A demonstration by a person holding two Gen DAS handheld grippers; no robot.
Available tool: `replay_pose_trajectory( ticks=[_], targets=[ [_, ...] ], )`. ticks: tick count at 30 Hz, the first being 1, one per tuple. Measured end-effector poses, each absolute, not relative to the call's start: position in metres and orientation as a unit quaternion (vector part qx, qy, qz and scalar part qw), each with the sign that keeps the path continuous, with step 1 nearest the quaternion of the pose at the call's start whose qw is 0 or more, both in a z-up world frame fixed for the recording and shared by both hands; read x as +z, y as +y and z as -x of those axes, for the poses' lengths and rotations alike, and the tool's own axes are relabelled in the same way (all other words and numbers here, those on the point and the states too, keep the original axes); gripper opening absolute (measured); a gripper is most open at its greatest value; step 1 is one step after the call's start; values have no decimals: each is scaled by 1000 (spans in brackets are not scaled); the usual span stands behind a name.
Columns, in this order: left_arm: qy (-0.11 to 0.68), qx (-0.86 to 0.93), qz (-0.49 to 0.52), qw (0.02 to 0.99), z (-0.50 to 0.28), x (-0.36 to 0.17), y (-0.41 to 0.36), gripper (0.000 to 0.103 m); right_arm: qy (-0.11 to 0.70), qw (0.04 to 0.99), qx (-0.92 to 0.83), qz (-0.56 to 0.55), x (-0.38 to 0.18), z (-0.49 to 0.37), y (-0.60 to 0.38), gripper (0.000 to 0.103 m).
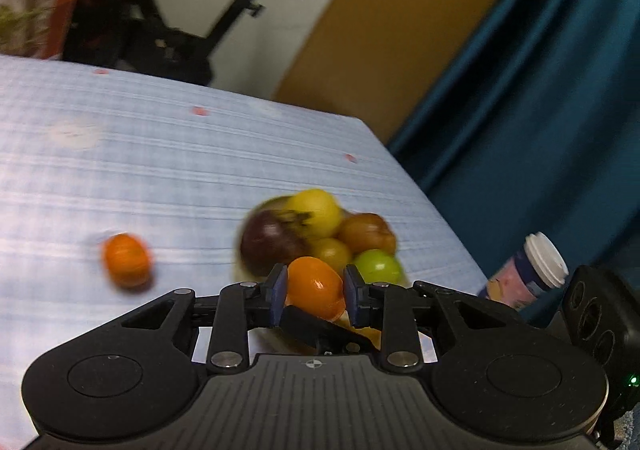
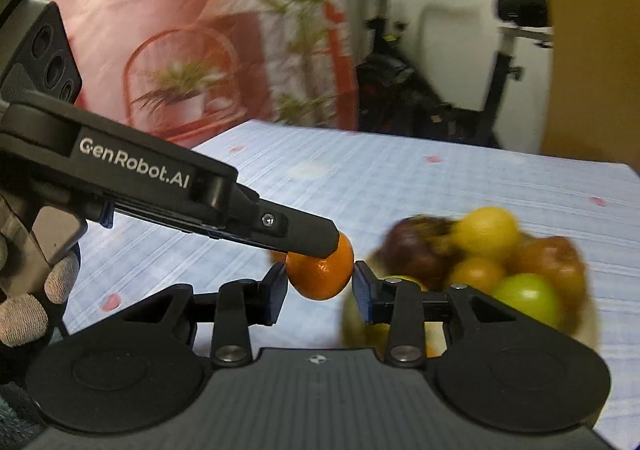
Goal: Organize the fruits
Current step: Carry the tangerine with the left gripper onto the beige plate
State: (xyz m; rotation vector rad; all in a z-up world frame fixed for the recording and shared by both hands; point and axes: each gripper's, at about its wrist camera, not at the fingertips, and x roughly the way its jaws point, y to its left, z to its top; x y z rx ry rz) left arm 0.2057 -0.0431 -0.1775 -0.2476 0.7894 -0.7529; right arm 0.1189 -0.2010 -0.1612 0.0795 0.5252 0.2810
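A small orange [image 1: 314, 284] sits between the blue pads of my left gripper [image 1: 316, 282], which is shut on it. In the right wrist view the same orange [image 2: 320, 276] is pinched by my right gripper [image 2: 320, 282], and the left gripper's finger [image 2: 304, 236] lies across its top. The right gripper's dark finger [image 1: 320, 324] crosses under the fruit. Behind stands a pale bowl [image 2: 588, 334] piled with yellow, purple, brown and green fruit [image 1: 320, 230]. A second orange [image 1: 127, 260] lies loose on the cloth to the left.
The table wears a pale blue striped cloth [image 1: 160, 170]; its right edge falls away to a blue curtain [image 1: 540, 110]. A lidded paper cup [image 1: 532, 270] stands past that edge. A gloved hand [image 2: 24, 314] holds the left gripper. An exercise bike [image 2: 500, 62] stands behind the table.
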Motion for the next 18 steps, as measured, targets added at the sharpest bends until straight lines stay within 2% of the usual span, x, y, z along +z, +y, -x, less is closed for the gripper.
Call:
replay_pose_trajectory(
  ticks=[6, 18],
  targets=[
    [394, -384, 97, 829, -215, -186, -80, 31, 267, 959, 83, -48, -163, -114, -229, 38],
    [419, -376, 83, 822, -226, -199, -90, 32, 278, 958, 59, -27, -175, -118, -224, 39]
  ],
)
